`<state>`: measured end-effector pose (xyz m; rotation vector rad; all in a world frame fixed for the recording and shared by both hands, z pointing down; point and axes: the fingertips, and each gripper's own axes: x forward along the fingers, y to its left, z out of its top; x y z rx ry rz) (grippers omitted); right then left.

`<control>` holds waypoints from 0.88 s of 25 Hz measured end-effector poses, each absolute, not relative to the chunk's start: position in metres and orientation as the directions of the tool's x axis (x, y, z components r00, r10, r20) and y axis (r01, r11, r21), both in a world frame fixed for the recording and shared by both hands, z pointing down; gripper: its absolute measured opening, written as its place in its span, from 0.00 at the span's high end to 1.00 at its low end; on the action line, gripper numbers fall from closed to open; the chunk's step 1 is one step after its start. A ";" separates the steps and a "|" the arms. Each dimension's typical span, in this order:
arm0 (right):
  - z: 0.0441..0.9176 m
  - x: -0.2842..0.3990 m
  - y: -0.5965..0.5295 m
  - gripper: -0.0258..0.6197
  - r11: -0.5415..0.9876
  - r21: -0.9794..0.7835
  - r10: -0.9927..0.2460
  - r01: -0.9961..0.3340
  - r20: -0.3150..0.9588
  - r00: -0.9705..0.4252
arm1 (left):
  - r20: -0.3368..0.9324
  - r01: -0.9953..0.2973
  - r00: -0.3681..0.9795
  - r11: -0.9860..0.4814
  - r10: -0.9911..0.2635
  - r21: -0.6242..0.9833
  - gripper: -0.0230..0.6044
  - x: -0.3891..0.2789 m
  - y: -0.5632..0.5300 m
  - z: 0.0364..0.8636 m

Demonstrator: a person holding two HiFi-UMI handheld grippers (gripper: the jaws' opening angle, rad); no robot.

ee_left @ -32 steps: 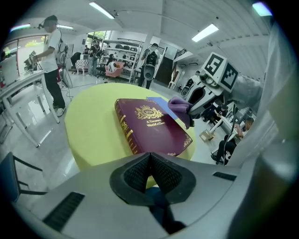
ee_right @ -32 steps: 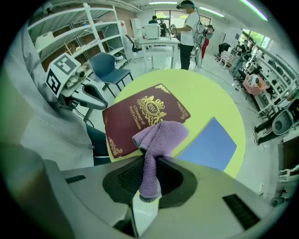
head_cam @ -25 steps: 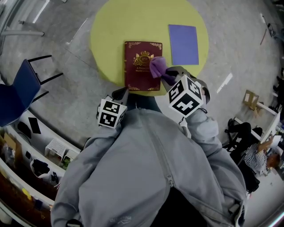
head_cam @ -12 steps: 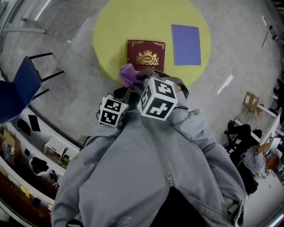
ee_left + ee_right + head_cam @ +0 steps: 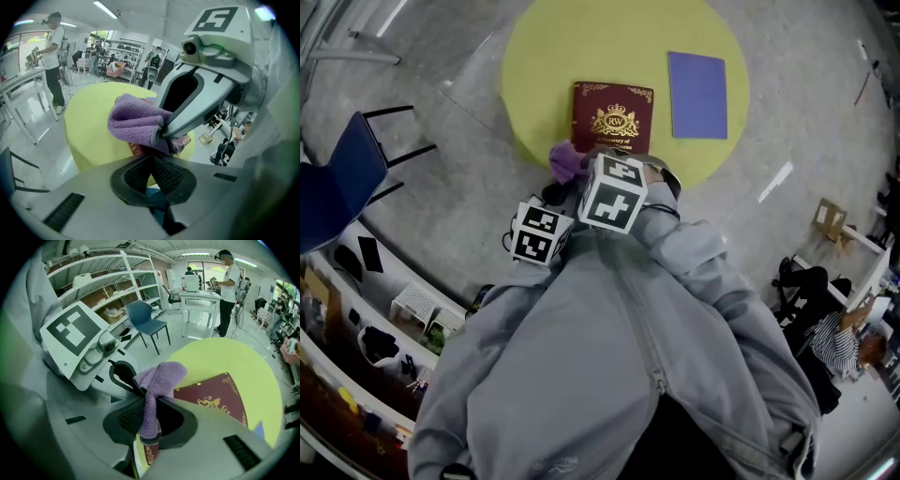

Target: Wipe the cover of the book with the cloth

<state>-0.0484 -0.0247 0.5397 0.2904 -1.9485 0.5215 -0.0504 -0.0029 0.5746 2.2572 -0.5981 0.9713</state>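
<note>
Cloth (image 5: 158, 377), purple and bunched, sits pinched in my right gripper (image 5: 149, 401). Its jaws are closed on the middle of the fabric, one fold standing up above them and a tail hanging down between the black pads. My right forearm (image 5: 689, 246) in its grey sleeve is bent and angled across my body towards the left. That puts the right gripper's marker cube (image 5: 612, 190) low over the near edge of the yellow table (image 5: 544, 56), close above my left gripper's cube (image 5: 540, 234).

My left gripper (image 5: 152, 158) is tucked close to my body, at the near edge of the table. Its jaws are pressed together at the tips with nothing between them, and they point up at the cloth, which hangs just in front of them.

The maroon book (image 5: 614, 117) lies flat on the table, gold-crested cover up, with its near edge hidden under my right gripper. From the head view the cloth is just off the book's near left corner, at the table's rim. A purple folder (image 5: 697, 94) lies to the book's right, apart from it.
</note>
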 end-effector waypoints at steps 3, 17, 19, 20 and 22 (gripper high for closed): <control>0.546 -0.052 -0.025 0.84 0.871 -0.243 0.042 -0.427 0.903 -0.427 | 0.759 -0.608 0.629 -0.714 -0.167 0.346 0.93 -0.051 -0.004 0.575; 0.555 -0.044 -0.020 0.84 0.854 -0.262 0.056 -0.450 0.906 -0.420 | 0.764 -0.624 0.620 -0.702 -0.178 0.343 0.93 -0.051 -0.005 0.576; 0.556 -0.038 -0.018 0.84 0.848 -0.262 0.055 -0.461 0.908 -0.415 | 0.764 -0.624 0.619 -0.704 -0.181 0.339 0.93 -0.050 -0.006 0.575; 0.557 -0.035 -0.017 0.84 0.845 -0.261 0.054 -0.466 0.909 -0.412 | 0.764 -0.624 0.618 -0.706 -0.183 0.336 0.93 -0.050 -0.007 0.575; 0.556 -0.029 -0.015 0.84 0.839 -0.259 0.049 -0.478 0.912 -0.407 | 0.764 -0.625 0.618 -0.707 -0.187 0.332 0.93 -0.049 -0.008 0.574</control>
